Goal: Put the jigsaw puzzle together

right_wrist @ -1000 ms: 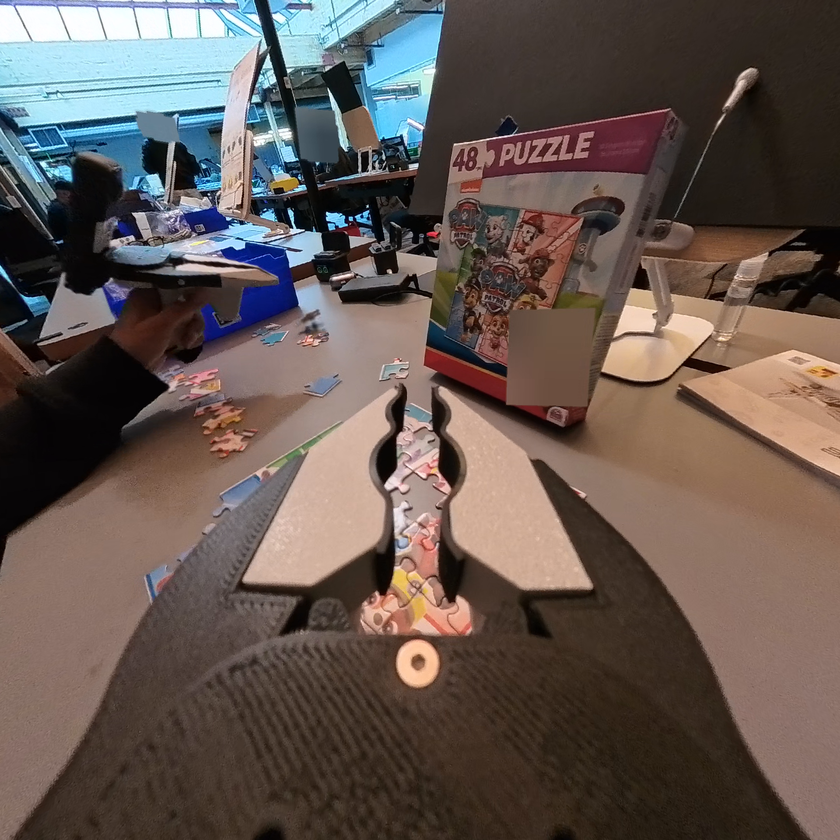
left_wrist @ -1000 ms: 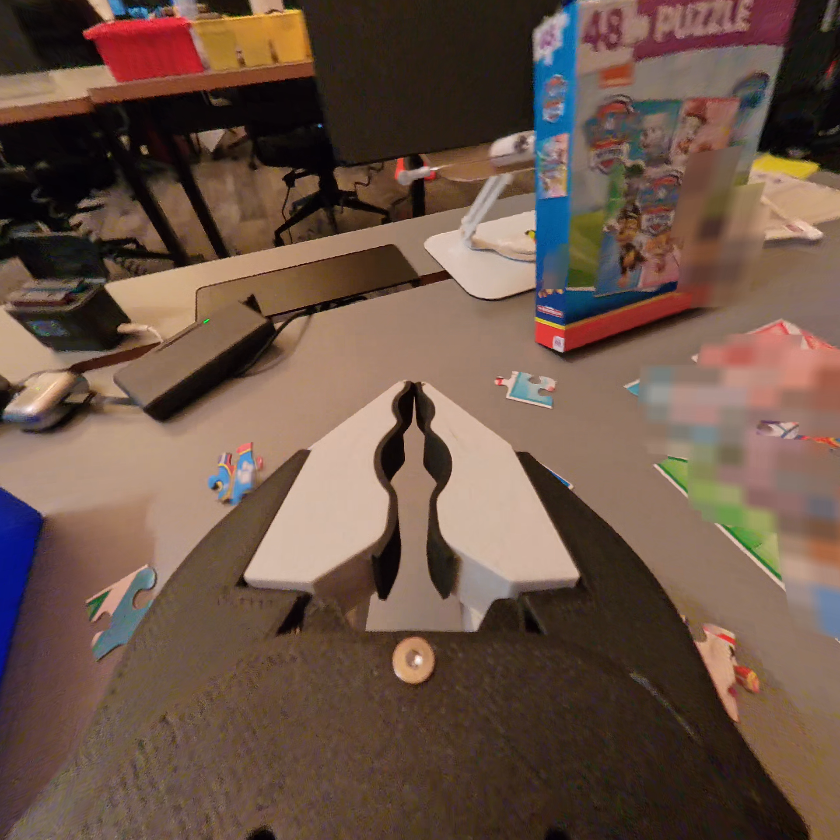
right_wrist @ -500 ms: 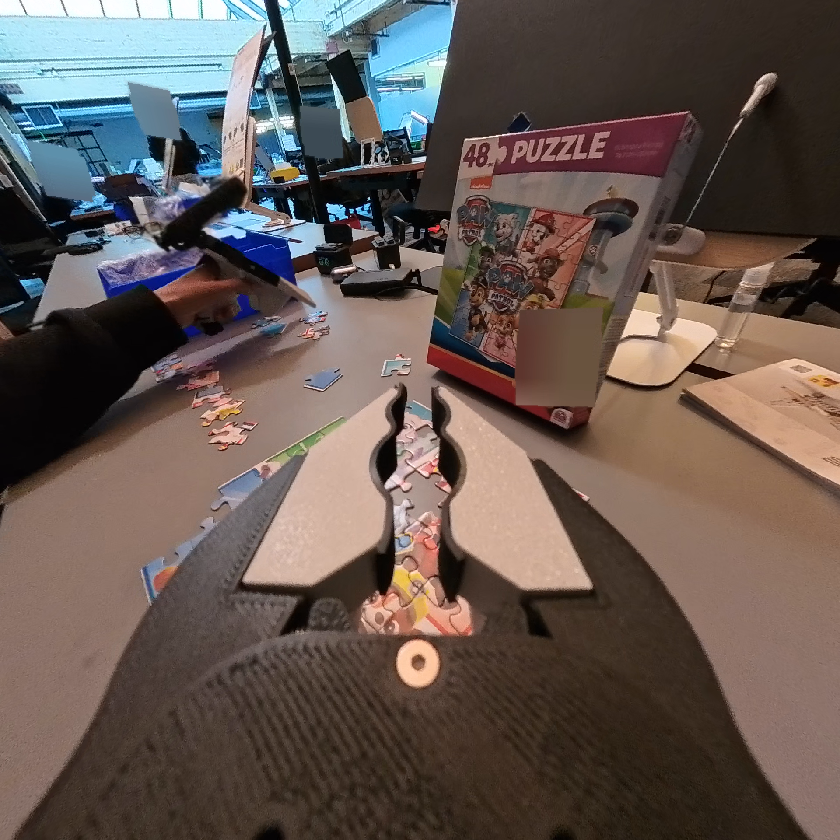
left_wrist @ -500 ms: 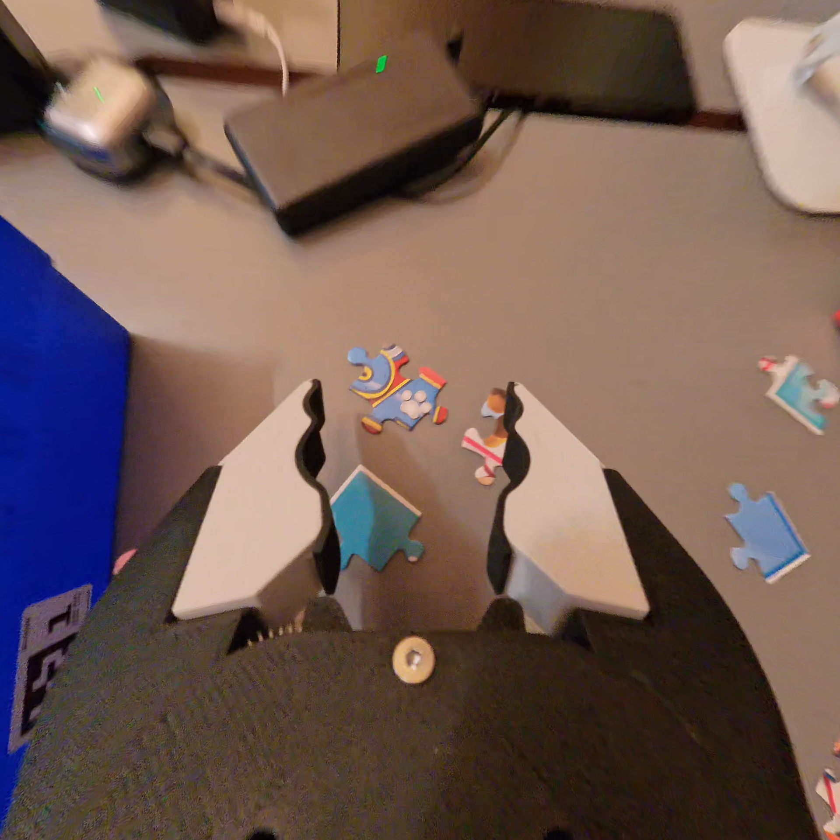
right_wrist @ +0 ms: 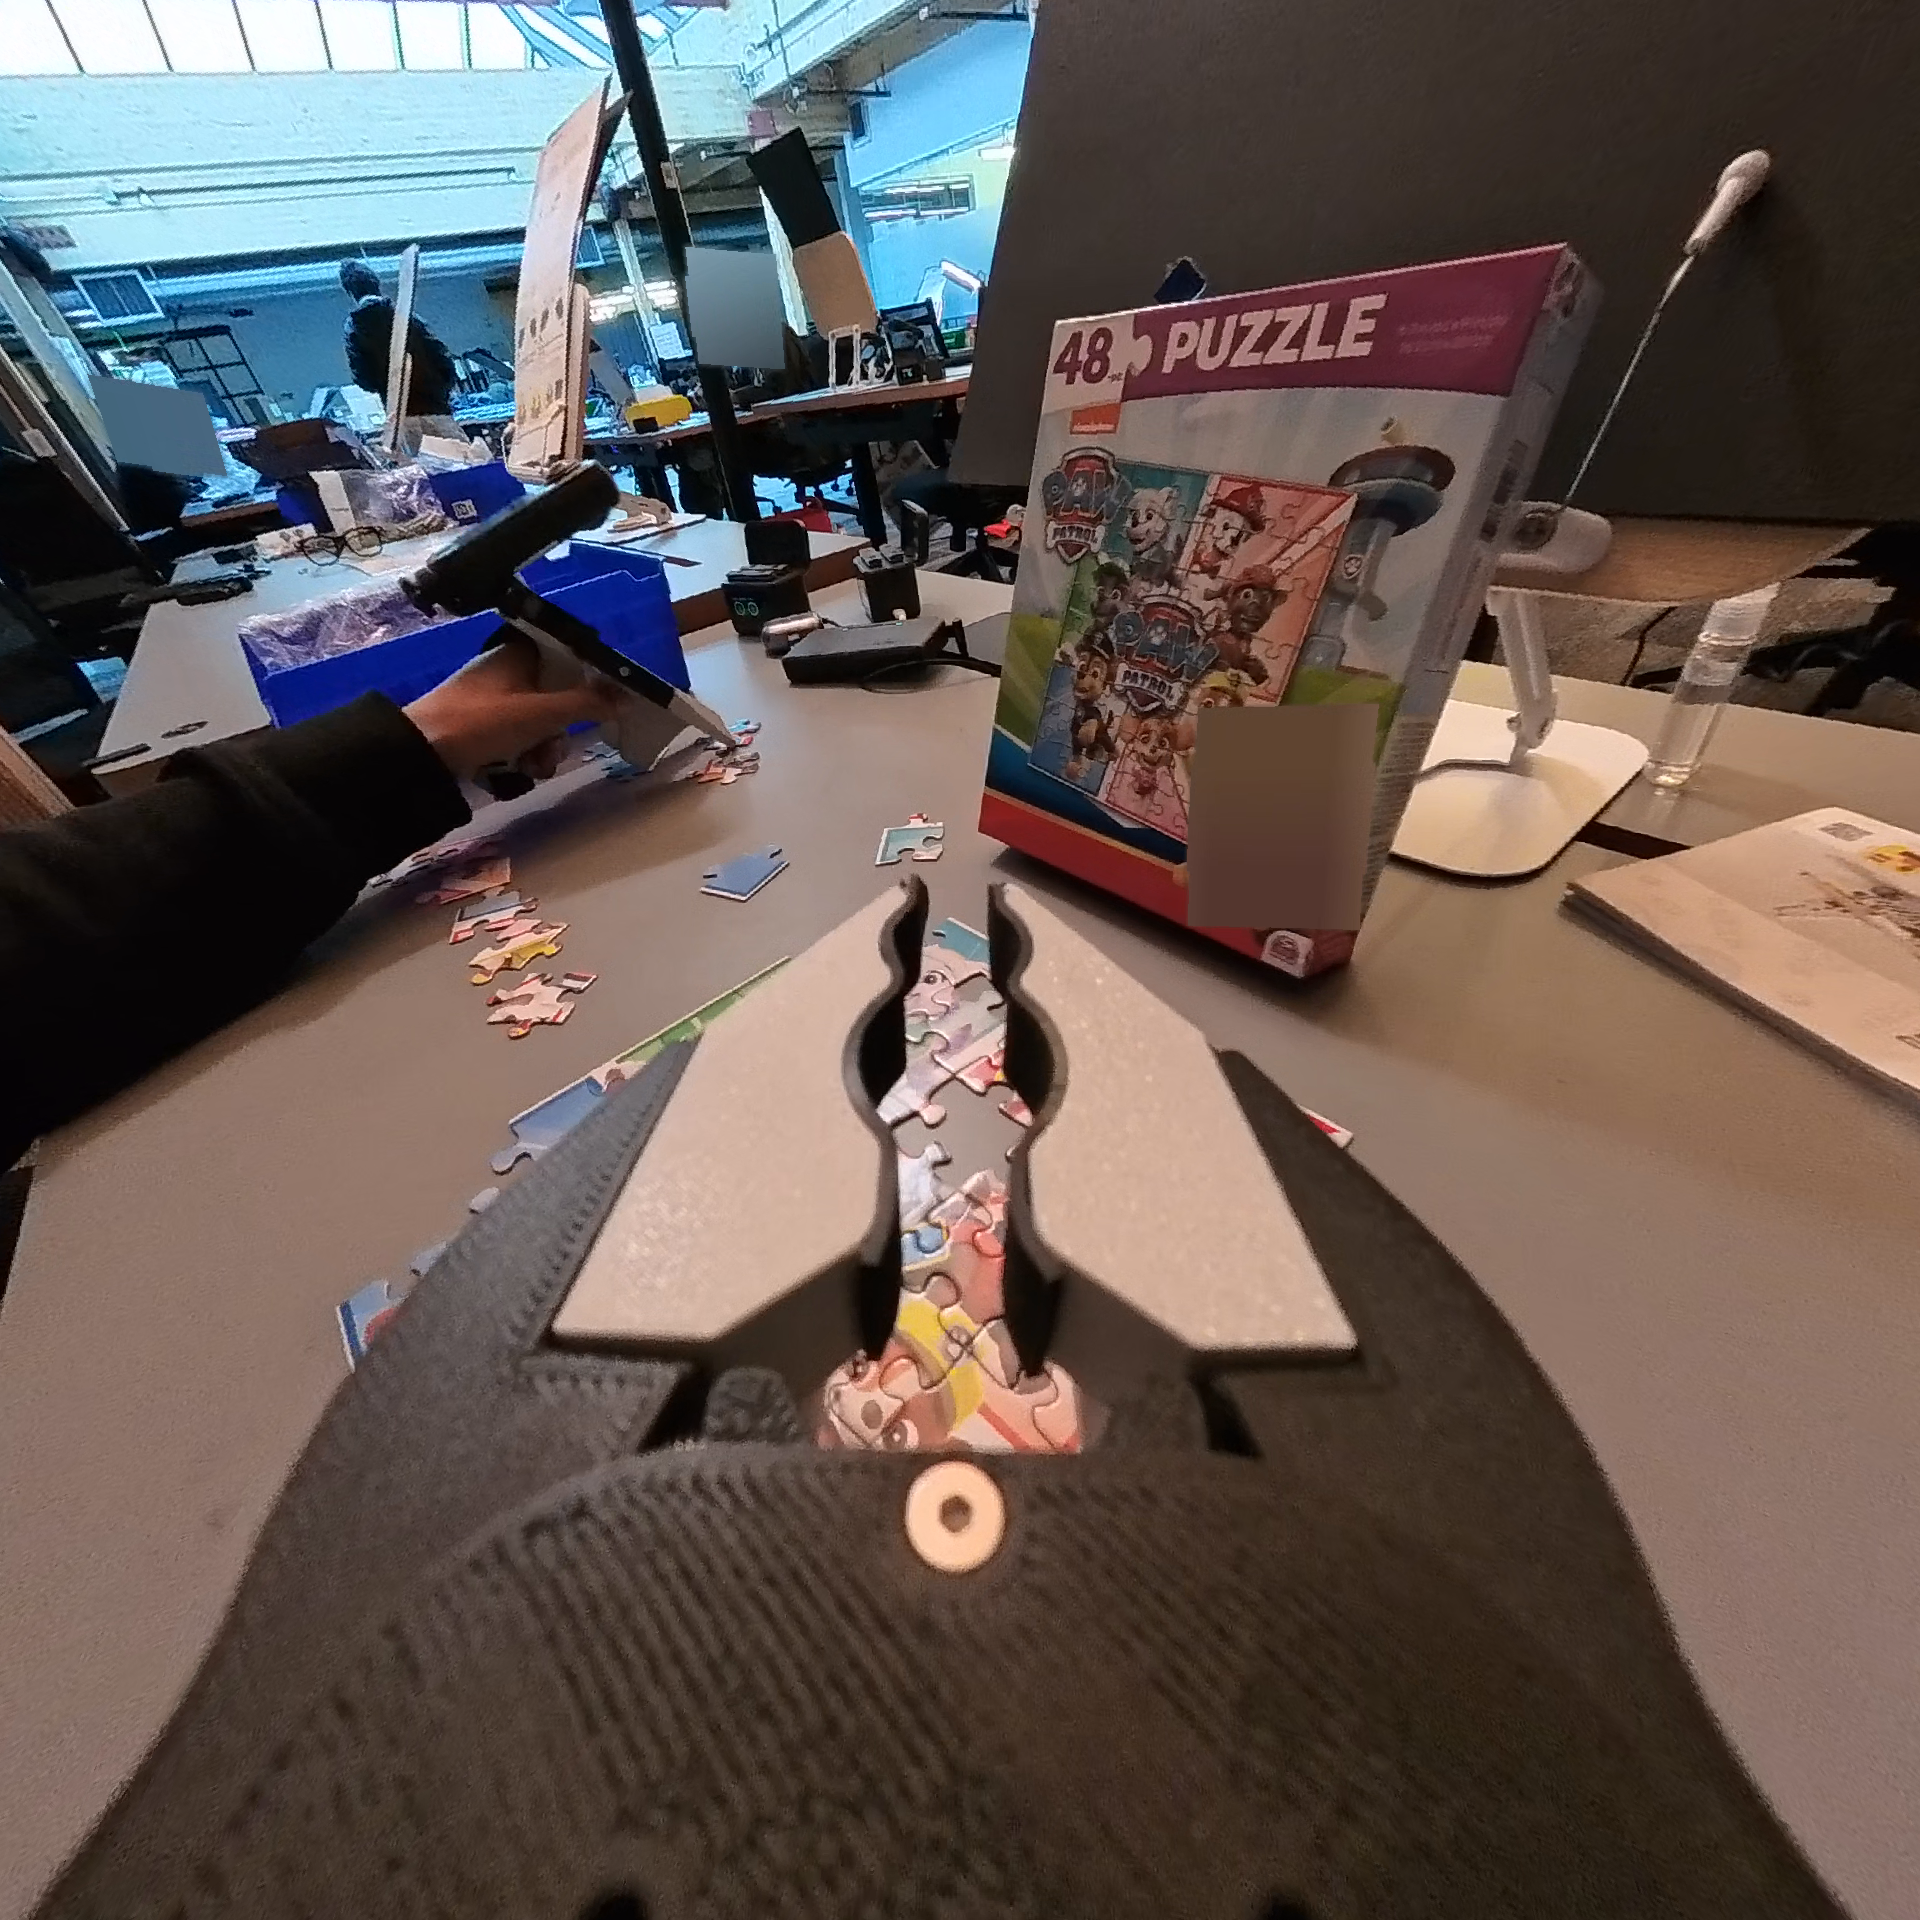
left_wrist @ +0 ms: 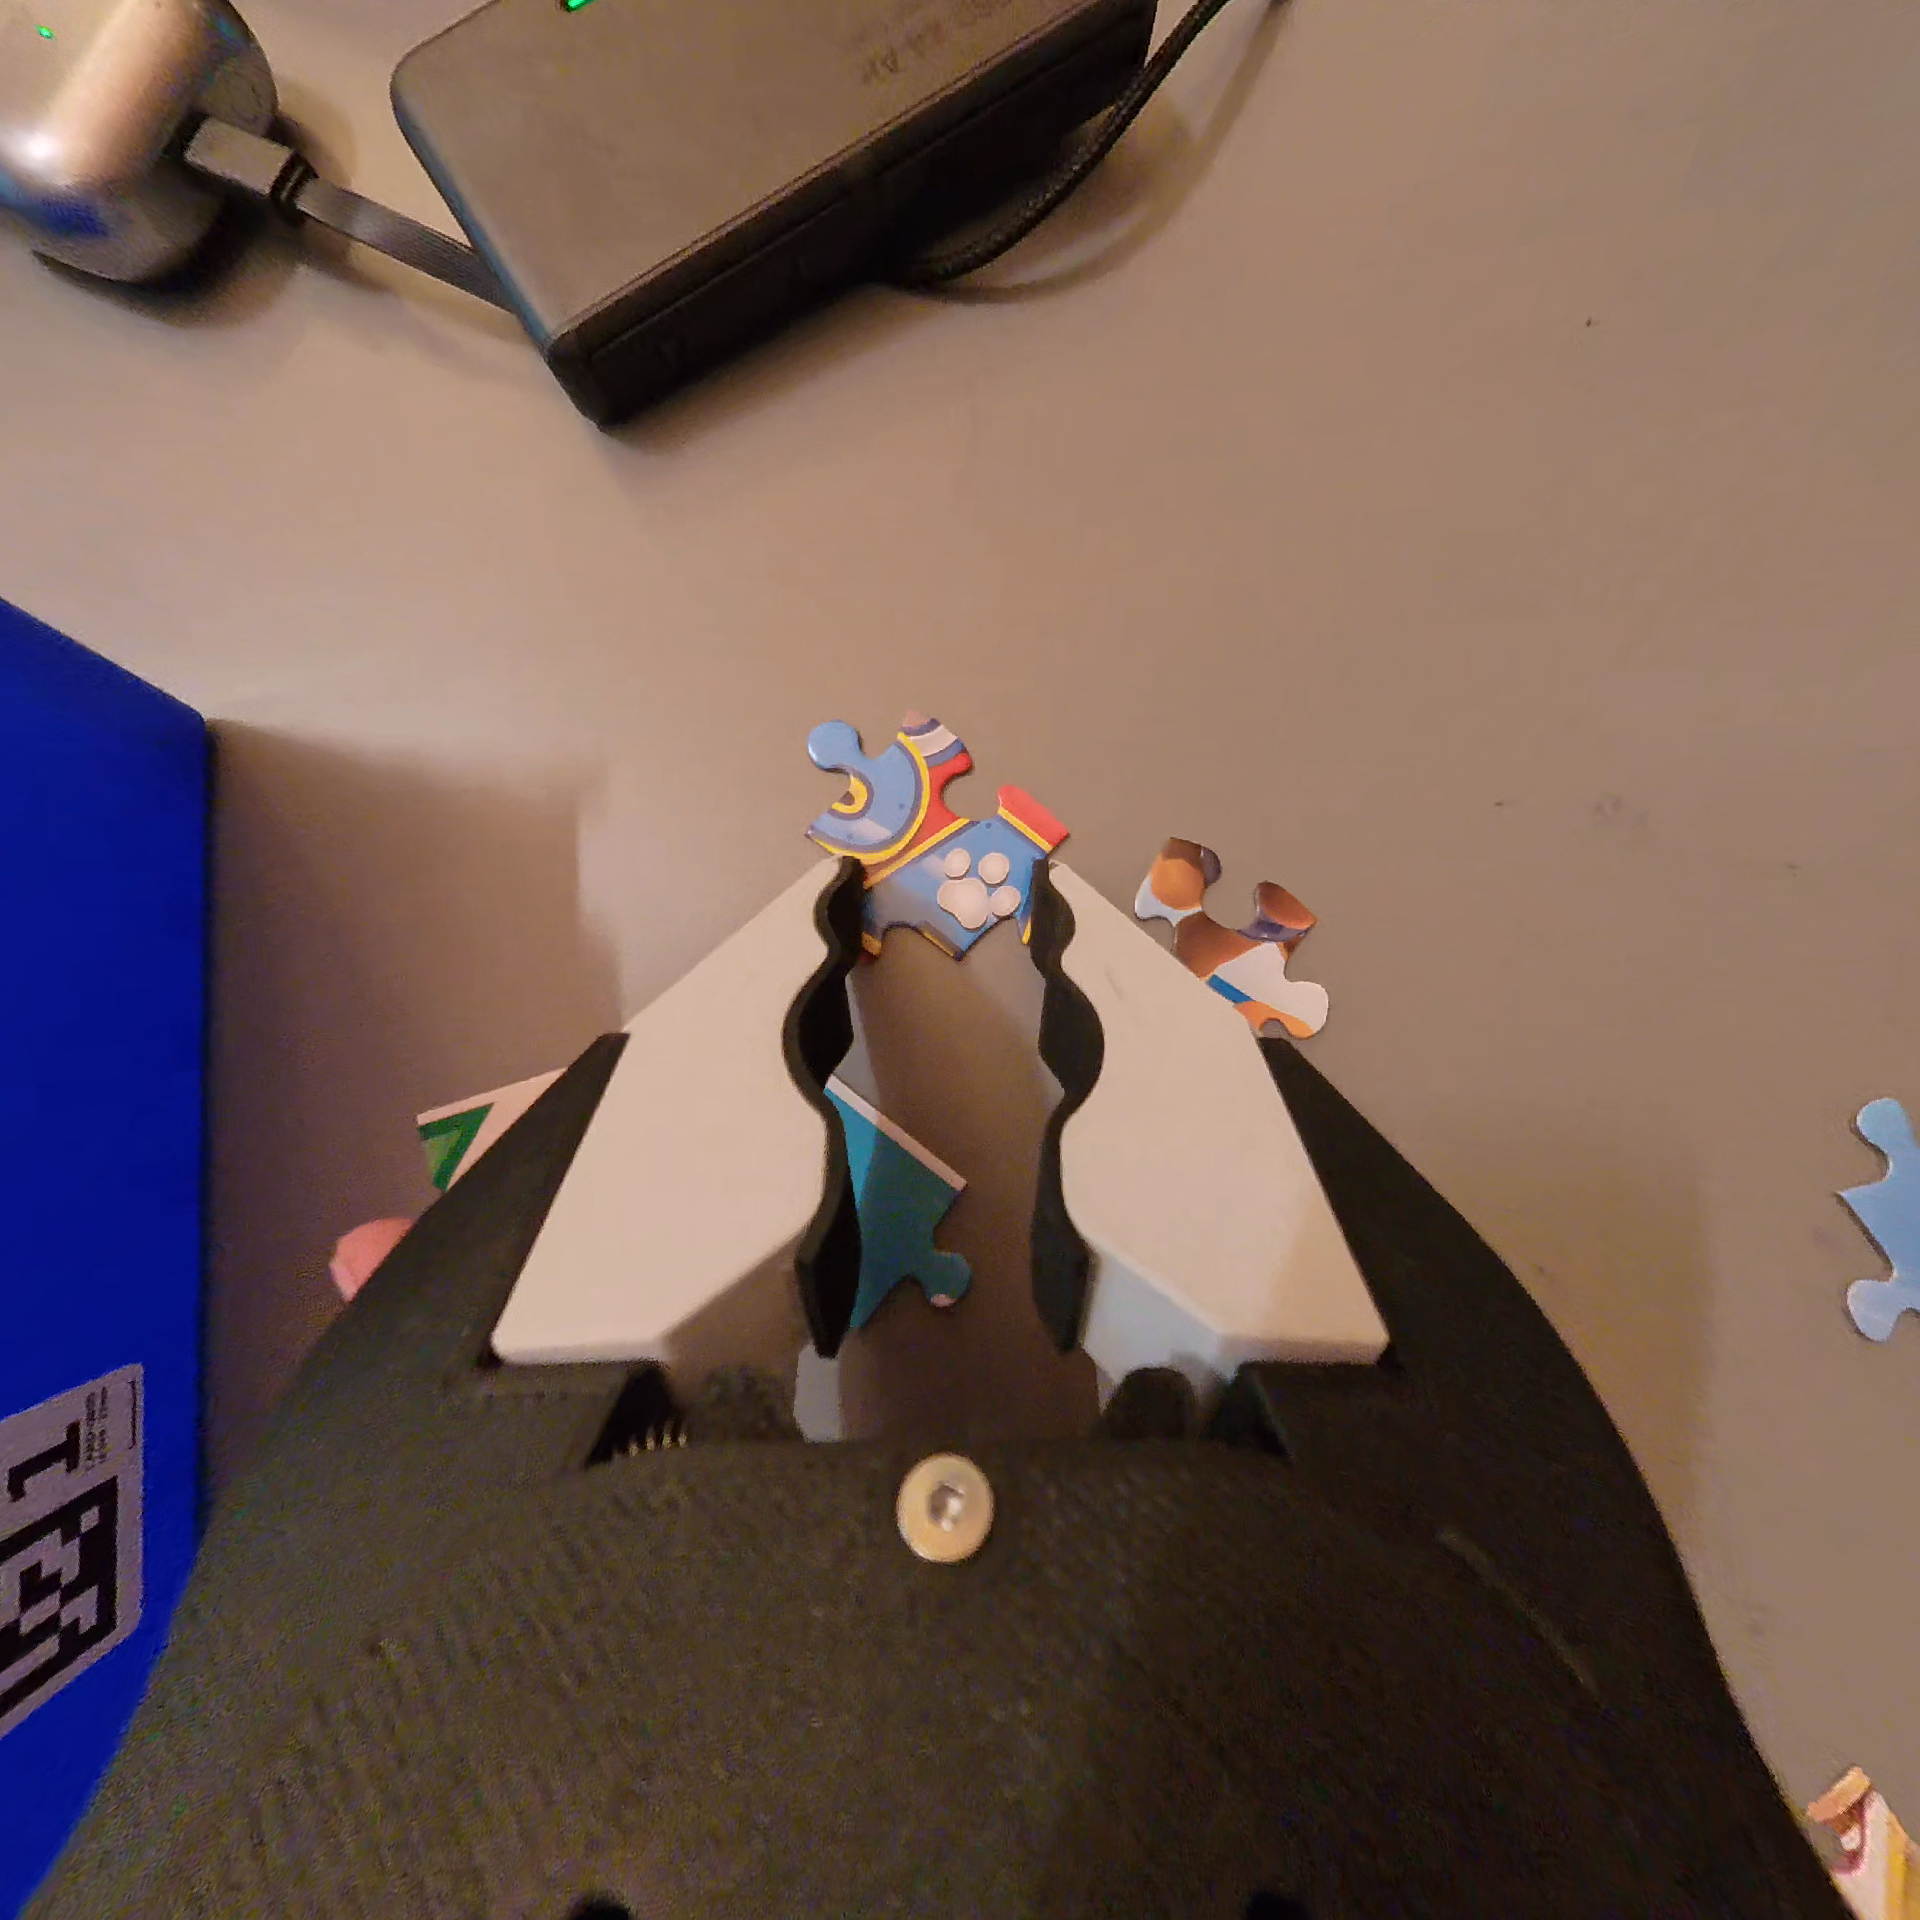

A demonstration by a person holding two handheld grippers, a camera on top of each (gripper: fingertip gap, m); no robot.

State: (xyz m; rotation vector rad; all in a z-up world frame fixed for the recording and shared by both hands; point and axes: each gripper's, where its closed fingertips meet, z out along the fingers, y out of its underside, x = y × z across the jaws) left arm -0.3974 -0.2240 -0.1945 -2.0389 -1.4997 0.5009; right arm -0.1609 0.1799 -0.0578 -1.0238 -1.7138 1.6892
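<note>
Puzzle piece (left_wrist: 940,862), blue with red and yellow bands and a white paw print, is lying flat on the grey table (left_wrist: 1351,520), right at the tips of my left gripper (left_wrist: 943,894). Its near half is sitting between my two fingertips, and both dark pads are pressing against its side edges, so I am pinching it across its width. Its far half, with a rounded blue knob, is sticking out beyond the tips, away from me. I cannot tell whether it is lifting off the table.

Just right of this piece, a brown and white piece (left_wrist: 1231,940) is lying partly under the outer edge of my right-hand finger. Nearer to me than the paw piece, a teal piece (left_wrist: 899,1205) is showing in the gap between my fingers, its left side hidden by the finger. A pale blue piece (left_wrist: 1886,1236) is lying well to the right, cut off by the frame. Beyond the paw piece a black power brick (left_wrist: 769,177) is resting; to its left stands a blue bin (left_wrist: 94,987).

My right gripper (right_wrist: 951,904) is hovering well apart from that piece, over a partly assembled puzzle (right_wrist: 956,1195), its fingers standing slightly apart and gripping nothing. A puzzle box (right_wrist: 1268,623) is standing upright beyond its tips. In that view my left gripper's tips are too small to make out.
</note>
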